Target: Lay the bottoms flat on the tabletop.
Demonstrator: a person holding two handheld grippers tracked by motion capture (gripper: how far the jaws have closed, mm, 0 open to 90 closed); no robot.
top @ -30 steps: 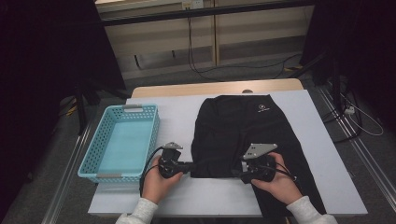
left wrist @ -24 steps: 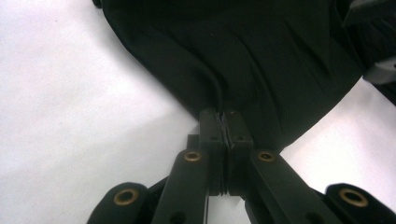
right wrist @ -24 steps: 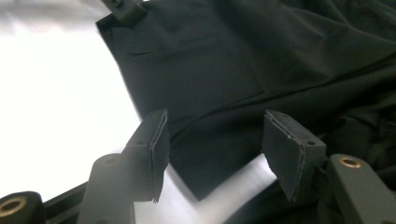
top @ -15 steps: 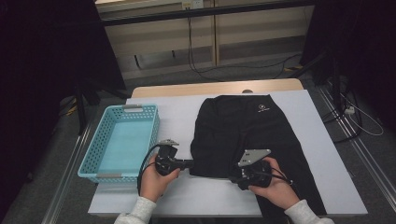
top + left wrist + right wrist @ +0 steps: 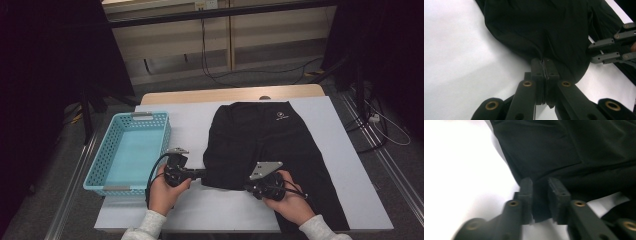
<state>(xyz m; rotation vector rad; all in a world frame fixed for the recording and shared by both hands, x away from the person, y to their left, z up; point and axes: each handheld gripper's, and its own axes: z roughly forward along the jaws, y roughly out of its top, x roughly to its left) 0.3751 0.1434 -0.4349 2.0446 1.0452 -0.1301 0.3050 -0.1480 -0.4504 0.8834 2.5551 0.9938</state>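
A black garment (image 5: pixel 270 145) with a small white logo lies spread on the white table cover (image 5: pixel 195 120). My left gripper (image 5: pixel 204 173) is at its near left edge, shut on a pinch of the fabric (image 5: pixel 536 25); the pads (image 5: pixel 537 66) meet on the cloth. My right gripper (image 5: pixel 248 188) sits at the near hem further right. Its jaws have just been closing, and a fold of the garment (image 5: pixel 574 150) fills the narrow gap between its pads (image 5: pixel 526 187). The right gripper (image 5: pixel 609 50) also appears at the right of the left gripper view.
A light blue plastic basket (image 5: pixel 100 165) with nothing in it stands at the table's left edge, close to my left hand. The garment's right leg runs down to the near table edge (image 5: pixel 330 220). Cables (image 5: pixel 385 125) lie on the floor to the right.
The right gripper has shifted slightly left and toward the near edge, and its jaws have narrowed around the hem. The left gripper and the garment keep their places.
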